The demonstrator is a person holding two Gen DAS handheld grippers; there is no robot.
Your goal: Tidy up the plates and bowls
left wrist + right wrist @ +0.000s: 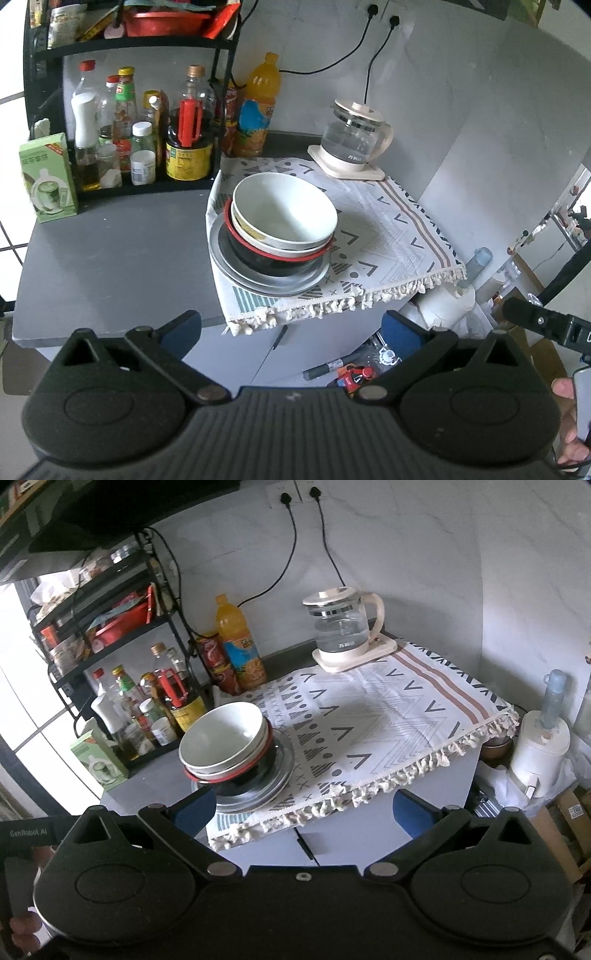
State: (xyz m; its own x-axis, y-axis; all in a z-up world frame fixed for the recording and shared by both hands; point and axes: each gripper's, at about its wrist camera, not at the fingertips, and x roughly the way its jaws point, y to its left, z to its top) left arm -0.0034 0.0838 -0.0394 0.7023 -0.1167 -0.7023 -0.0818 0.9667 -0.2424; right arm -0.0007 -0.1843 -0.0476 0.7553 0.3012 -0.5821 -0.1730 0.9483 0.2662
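A stack of dishes stands on the patterned cloth (388, 229) near its left front corner: a white bowl (284, 210) on top, nested in a red-rimmed black bowl (273, 258), on grey plates (236, 273). The stack also shows in the right wrist view, with the white bowl (221, 738) over the plates (258, 786). My left gripper (291, 328) is open and empty, in front of and below the counter edge. My right gripper (303, 812) is open and empty, also short of the counter's front edge.
A black rack (147, 110) with several bottles stands at the back left. An orange juice bottle (258, 107) and a glass kettle (351, 136) on its base stand by the wall. A green carton (48, 177) sits on the grey counter (110, 266). A white appliance (539, 753) stands lower right.
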